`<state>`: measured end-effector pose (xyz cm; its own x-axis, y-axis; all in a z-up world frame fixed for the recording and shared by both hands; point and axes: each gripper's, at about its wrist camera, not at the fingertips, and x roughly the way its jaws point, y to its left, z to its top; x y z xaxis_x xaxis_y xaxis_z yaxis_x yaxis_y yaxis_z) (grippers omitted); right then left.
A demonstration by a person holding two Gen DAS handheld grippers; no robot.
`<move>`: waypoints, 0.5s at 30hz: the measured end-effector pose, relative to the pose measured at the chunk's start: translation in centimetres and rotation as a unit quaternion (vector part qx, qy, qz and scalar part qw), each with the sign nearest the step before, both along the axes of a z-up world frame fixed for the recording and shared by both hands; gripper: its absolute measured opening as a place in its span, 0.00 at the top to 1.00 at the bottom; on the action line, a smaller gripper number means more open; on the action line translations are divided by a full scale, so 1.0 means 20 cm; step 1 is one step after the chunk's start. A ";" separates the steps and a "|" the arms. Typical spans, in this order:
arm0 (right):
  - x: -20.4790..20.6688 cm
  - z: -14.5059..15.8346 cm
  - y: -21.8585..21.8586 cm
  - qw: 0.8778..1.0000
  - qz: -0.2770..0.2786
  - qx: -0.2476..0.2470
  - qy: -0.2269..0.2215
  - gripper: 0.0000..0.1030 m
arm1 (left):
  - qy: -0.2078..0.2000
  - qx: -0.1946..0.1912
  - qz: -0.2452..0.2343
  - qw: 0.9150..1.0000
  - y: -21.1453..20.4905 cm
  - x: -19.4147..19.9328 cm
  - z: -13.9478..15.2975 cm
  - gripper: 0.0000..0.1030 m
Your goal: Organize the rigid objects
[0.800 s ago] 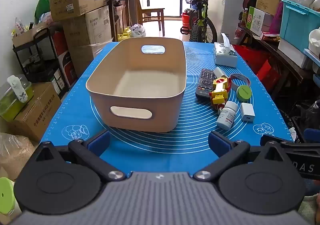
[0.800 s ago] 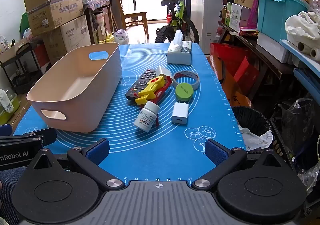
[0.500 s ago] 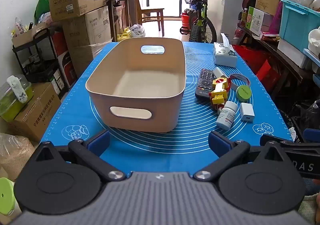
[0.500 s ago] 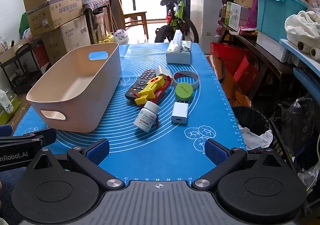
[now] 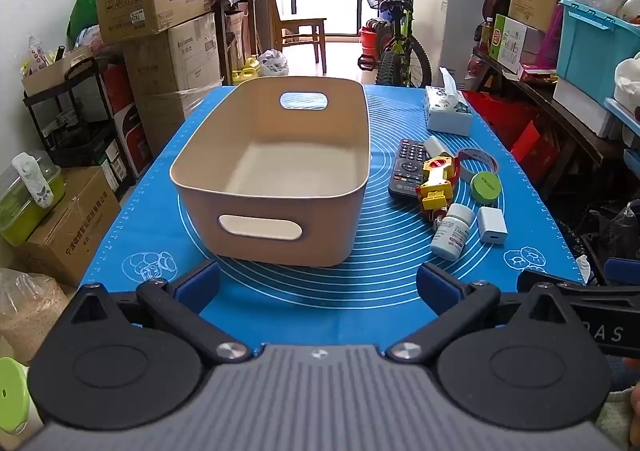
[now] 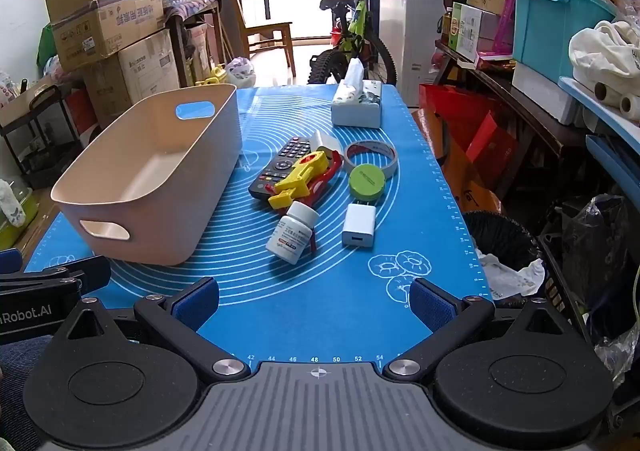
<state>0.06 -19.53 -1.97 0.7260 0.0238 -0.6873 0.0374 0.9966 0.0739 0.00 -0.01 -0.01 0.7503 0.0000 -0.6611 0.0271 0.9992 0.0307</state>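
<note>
Both the left gripper (image 5: 318,285) and right gripper (image 6: 314,301) have fingers fully apart and empty above the tabletop (image 6: 304,315), with the beige bin (image 5: 280,219) ahead of the left fingers and the pill bottle (image 6: 291,233) ahead of the right.

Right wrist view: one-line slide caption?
Open right gripper faces small items beside an empty beige bin on a blue mat.

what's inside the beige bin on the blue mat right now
Nothing visible: the beige bin shows a bare floor and walls. Only the strip just behind its near wall is hidden. The remote, pill bottle and charger lie outside, on the mat.
</note>
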 end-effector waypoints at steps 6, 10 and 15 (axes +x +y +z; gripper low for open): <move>0.00 0.00 0.00 1.000 0.000 0.000 0.001 0.02 | 0.000 0.001 -0.002 1.000 -0.02 0.00 0.01 0.00; 0.00 0.00 0.00 1.000 0.000 0.000 0.001 0.02 | 0.000 0.001 -0.001 1.000 -0.02 0.00 0.01 0.00; 0.00 0.00 0.00 1.000 0.000 0.000 0.001 0.02 | -0.001 0.001 -0.001 1.000 -0.02 0.00 0.01 0.00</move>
